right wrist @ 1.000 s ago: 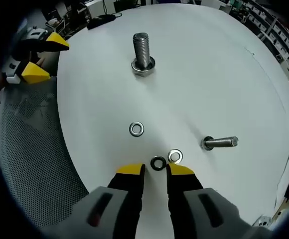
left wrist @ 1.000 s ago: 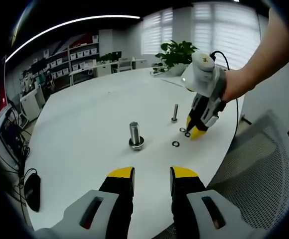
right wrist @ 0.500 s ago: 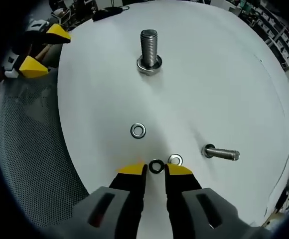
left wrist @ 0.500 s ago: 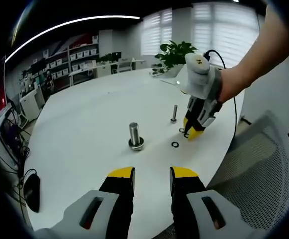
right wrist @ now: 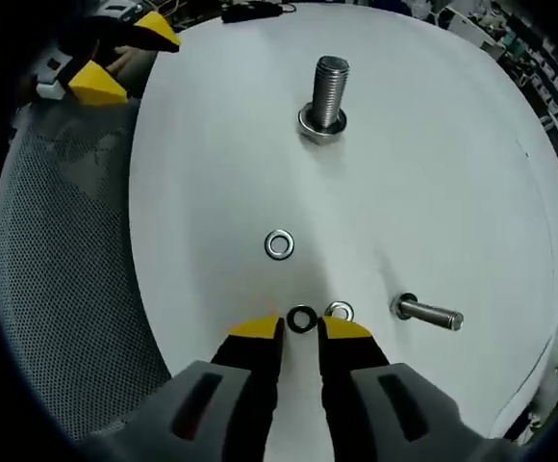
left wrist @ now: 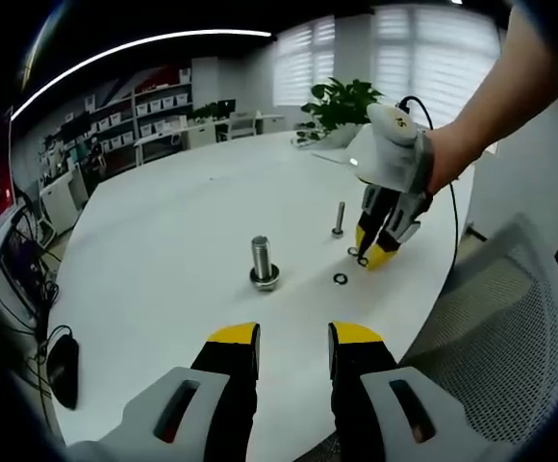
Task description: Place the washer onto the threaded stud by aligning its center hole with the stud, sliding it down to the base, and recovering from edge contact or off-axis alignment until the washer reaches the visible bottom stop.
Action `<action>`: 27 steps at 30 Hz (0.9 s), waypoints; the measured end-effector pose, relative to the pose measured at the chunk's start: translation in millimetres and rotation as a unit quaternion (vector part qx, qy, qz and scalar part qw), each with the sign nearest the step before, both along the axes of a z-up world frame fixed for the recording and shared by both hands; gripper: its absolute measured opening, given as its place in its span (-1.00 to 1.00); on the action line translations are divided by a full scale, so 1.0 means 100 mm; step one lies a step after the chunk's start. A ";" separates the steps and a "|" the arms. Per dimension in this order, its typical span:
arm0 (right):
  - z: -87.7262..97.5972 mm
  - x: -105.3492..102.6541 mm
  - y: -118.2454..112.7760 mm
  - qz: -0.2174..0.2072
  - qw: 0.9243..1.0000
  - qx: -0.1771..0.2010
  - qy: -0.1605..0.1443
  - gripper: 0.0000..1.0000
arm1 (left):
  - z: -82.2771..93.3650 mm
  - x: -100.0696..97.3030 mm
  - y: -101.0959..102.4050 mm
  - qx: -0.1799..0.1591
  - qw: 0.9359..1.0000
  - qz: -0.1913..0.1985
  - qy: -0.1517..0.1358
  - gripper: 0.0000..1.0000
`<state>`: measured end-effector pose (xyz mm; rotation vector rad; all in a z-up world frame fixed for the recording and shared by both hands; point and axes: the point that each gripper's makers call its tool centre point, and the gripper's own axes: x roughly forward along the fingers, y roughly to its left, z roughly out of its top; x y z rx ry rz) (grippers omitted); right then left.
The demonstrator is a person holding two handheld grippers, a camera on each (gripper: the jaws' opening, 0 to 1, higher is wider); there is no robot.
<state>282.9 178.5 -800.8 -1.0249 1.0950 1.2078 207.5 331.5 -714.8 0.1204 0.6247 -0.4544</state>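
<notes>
Your right gripper (right wrist: 301, 328), jaws narrowly apart, has the dark washer (right wrist: 301, 318) just at its tips; your left gripper (left wrist: 293, 337) hangs open, holding nothing.

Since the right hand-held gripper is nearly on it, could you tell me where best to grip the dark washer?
Pinch the dark washer across its outer rim, coming straight down. It lies flat on the table, offering little else. The silver washer sits close beside it, so keep one jaw between them. The right hand-held gripper already straddles it, open.

A white round table (left wrist: 164, 241) lies ahead of the jaws. Beyond it are shelves (left wrist: 154, 101), blinds-covered windows (left wrist: 433, 58) and a plant (left wrist: 342, 101).
</notes>
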 end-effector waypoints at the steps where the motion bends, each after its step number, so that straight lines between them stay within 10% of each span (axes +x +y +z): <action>1: 0.00 0.00 0.00 0.006 1.000 -0.002 0.000 -0.68 | 0.00 0.00 0.00 0.000 1.000 0.000 0.000 -0.47; 27: 0.01 0.02 0.02 -0.040 0.999 -0.015 -0.005 -0.69 | -0.01 0.00 0.00 0.000 1.000 0.000 0.001 -0.47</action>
